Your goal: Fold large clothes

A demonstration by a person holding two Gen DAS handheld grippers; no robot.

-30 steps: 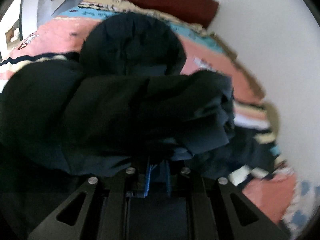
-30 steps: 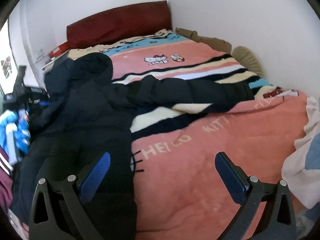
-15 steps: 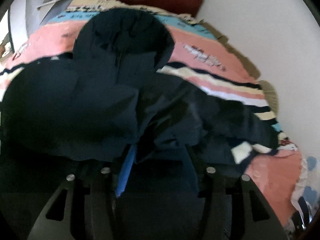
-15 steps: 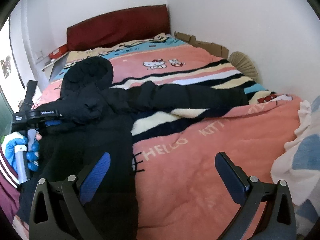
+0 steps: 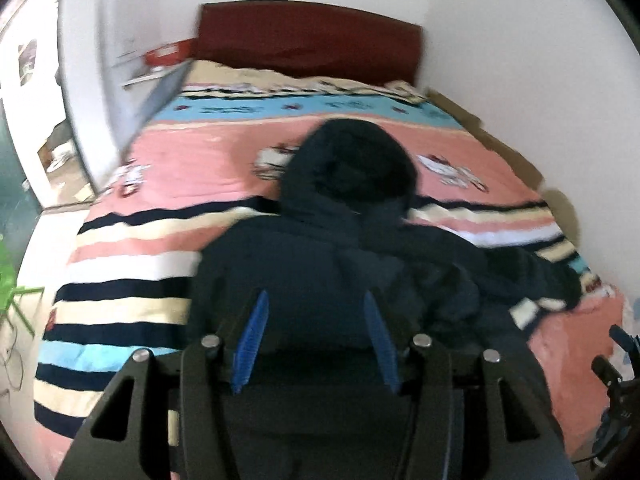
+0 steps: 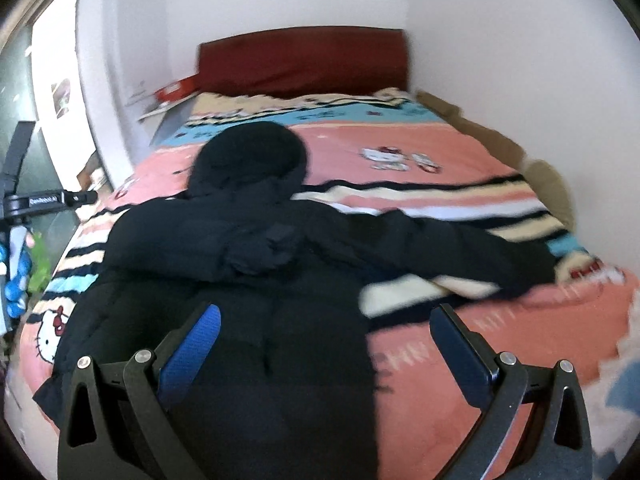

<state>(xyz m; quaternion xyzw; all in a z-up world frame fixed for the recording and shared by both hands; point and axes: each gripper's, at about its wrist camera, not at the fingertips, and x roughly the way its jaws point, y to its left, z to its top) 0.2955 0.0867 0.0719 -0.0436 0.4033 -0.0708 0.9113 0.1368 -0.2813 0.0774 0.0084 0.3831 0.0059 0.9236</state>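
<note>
Left wrist: left hand-held gripper (image 5: pixel 316 334) half-open, empty; dark jacket (image 5: pixel 340 240) just beyond.

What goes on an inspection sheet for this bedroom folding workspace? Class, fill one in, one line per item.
Surface: bed covered by a striped cartoon-cat blanket.
Job's things: dark hooded coat lying flat, hood toward the headboard; one sleeve stretched sideways, the other folded across the chest.
Clutter: pale cloth heap at the bed's near corner.
Grippers: left hand-held gripper open, empty; right hand-held gripper open, empty; both above the coat.
Cables: nothing seen.
Surroundings: white walls, cardboard along the wall, red box on a shelf.
</note>
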